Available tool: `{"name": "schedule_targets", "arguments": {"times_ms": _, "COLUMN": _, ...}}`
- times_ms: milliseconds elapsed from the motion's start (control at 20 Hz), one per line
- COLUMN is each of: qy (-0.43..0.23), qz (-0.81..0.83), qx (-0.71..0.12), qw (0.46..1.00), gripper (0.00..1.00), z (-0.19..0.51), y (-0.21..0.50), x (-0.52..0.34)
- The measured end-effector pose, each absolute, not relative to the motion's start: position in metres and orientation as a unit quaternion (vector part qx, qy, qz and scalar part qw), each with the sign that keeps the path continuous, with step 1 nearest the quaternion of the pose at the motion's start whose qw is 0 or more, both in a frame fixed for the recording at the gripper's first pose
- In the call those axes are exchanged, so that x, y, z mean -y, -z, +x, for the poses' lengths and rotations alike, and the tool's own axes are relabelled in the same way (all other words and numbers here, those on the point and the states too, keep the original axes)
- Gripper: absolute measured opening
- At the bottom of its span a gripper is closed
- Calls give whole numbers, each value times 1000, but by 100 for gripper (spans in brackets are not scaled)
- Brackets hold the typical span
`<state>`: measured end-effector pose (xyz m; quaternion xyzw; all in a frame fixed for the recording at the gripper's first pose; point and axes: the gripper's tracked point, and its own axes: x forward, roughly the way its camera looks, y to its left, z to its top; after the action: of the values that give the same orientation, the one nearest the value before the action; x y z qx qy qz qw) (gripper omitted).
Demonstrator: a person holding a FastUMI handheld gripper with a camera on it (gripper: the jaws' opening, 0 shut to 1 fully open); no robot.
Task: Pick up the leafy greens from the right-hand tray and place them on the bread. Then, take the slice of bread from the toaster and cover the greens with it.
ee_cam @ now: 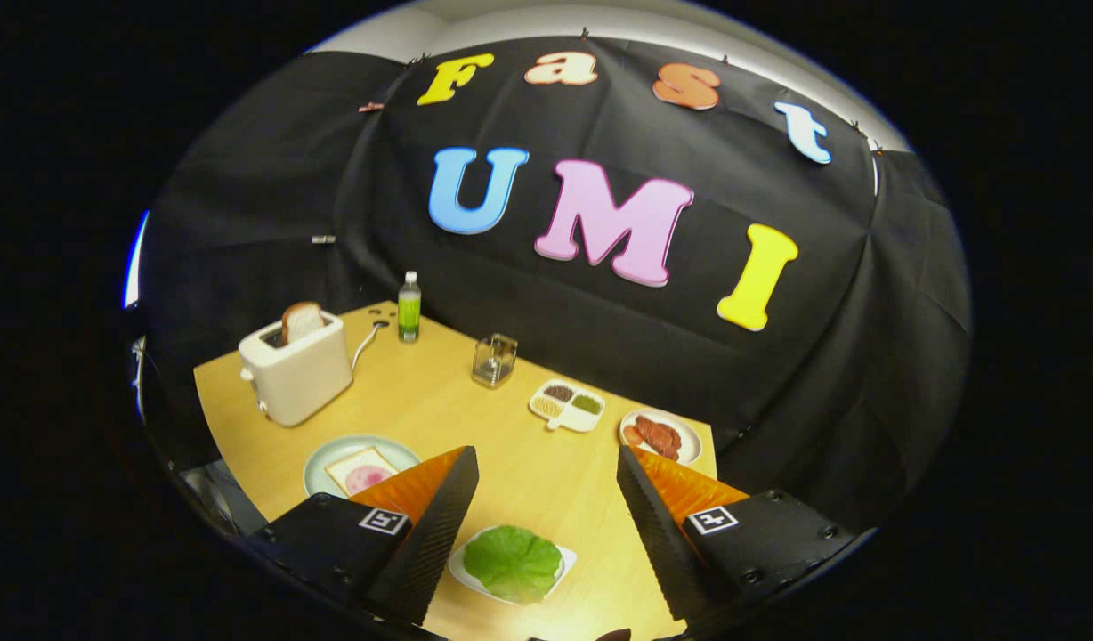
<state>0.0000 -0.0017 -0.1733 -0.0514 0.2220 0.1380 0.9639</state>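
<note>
A green leaf (pixel 513 563) lies on a small white tray (pixel 561 563) on the wooden table, low between my two fingers. My gripper (pixel 546 476) hovers above it, open, with nothing held. Left of the left finger, a pale plate (pixel 319 467) carries a slice of bread (pixel 361 471) with a pink round topping. Further back on the left stands a white toaster (pixel 295 374) with a second slice of bread (pixel 302 320) sticking up from its slot.
A green bottle (pixel 408 307) and a clear glass container (pixel 494 360) stand near the back wall. A divided white dish (pixel 566 405) of toppings and a plate of reddish meat (pixel 660 436) sit beyond the right finger. The table (pixel 440 392) ends just right of the meat plate.
</note>
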Motion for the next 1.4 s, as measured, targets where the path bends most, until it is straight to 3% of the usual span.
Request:
{"name": "schedule_targets", "arguments": {"times_ms": 500, "qy": -217, "qz": -76, "qx": -370, "qw": 900, "gripper": 95, "z": -30, "y": 339, "x": -5}}
{"name": "schedule_targets", "arguments": {"times_ms": 650, "qy": -223, "qz": -51, "qx": -403, "qw": 886, "gripper": 88, "z": -32, "y": 371, "x": -13}}
{"name": "schedule_targets", "arguments": {"times_ms": 900, "qy": -224, "qz": -23, "qx": -452, "qw": 863, "gripper": 61, "z": -40, "y": 417, "x": -22}}
{"name": "schedule_targets", "arguments": {"times_ms": 1050, "qy": -226, "qz": -7, "qx": -470, "qw": 853, "gripper": 60, "z": -49, "y": 430, "x": -24}}
{"name": "schedule_targets", "arguments": {"times_ms": 1300, "qy": -220, "qz": -4, "qx": -473, "qw": 853, "gripper": 10, "z": -44, "y": 435, "x": -17}}
{"name": "schedule_targets", "arguments": {"times_ms": 1400, "qy": -215, "qz": -11, "qx": -463, "qw": 860, "gripper": 6, "z": -42, "y": 426, "x": -14}}
